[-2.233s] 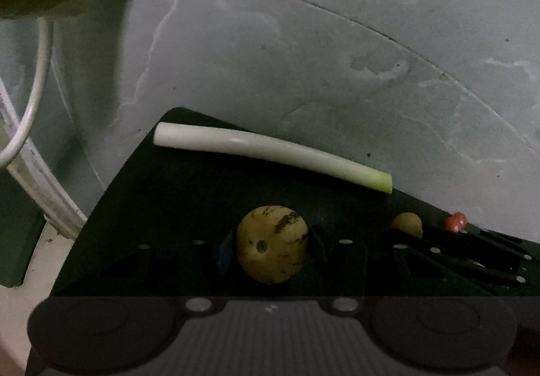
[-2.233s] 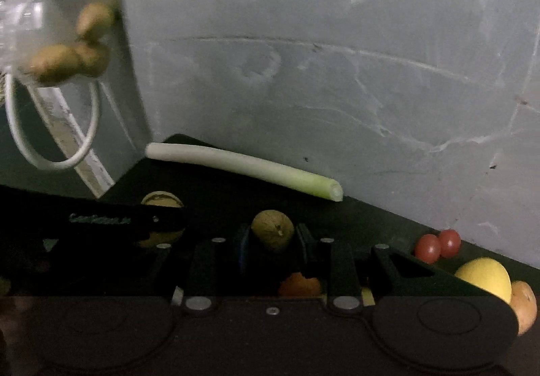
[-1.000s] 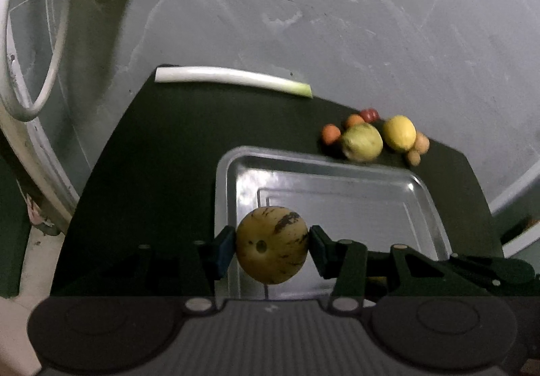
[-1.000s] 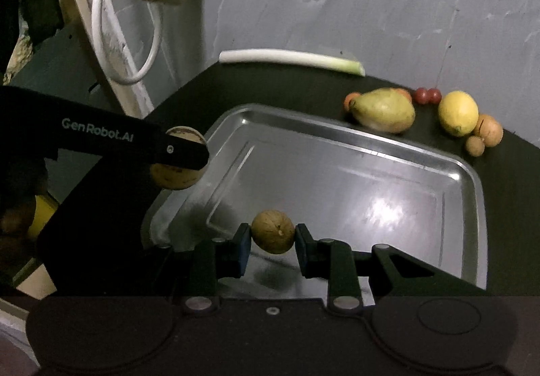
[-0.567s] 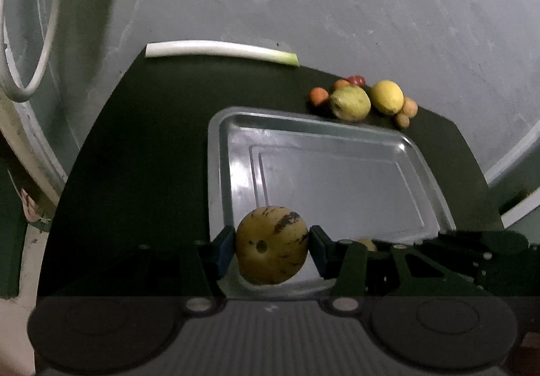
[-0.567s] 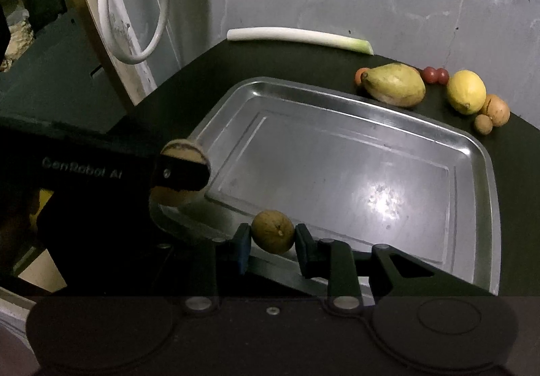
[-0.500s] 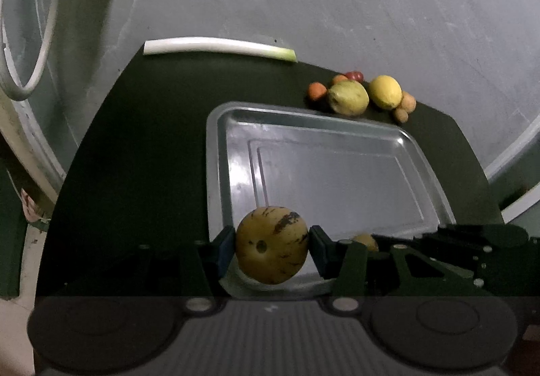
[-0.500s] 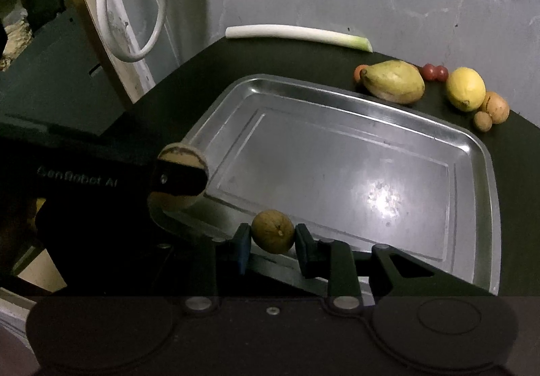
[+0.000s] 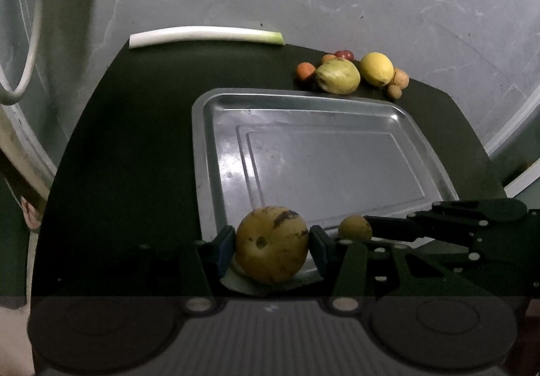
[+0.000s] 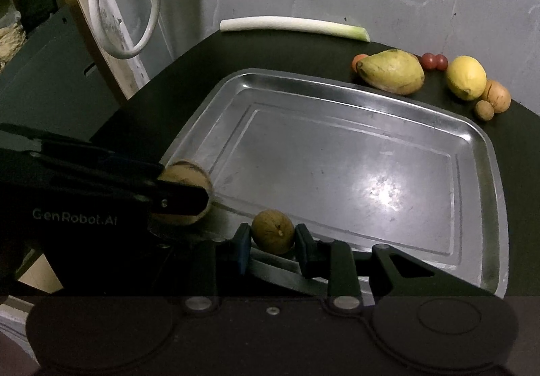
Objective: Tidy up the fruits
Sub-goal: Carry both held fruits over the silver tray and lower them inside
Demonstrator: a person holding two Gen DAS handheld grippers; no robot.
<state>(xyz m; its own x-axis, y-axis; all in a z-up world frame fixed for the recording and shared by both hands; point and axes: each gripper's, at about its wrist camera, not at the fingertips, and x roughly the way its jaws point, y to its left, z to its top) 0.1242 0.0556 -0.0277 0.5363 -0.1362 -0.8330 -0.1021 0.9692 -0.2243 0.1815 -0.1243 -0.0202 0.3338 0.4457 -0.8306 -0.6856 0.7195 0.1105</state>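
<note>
The chief risk, as a judgement, is that either round fruit rolls once let go: both hang over the near edge of the metal tray (image 10: 486, 146), whose rim slopes inward, so a release from height or too close to the rim could send a fruit across the smooth floor of the tray or out over the edge onto the dark desk (image 9: 135, 146). A second risk is a knock between the two tools, since they stand just beside each other at the same corner. The left tongs (image 9: 272, 246) are clenched on a large yellow speckled fruit (image 9: 272, 245), which sits squarely between the two pads and over the tray's near left corner. The right tongs (image 10: 273, 236) are clenched on a small brownish round fruit (image 10: 273, 231), also centred between the pads, just above the tray's near rim. The remaining fruits lie together on the desk beyond the far rim of the tray: a greenish mango (image 10: 391, 72), a lemon (image 10: 466, 77), small red and orange ones and two brown ones. A leek (image 10: 293, 25) lies along the back edge, well apart.
</note>
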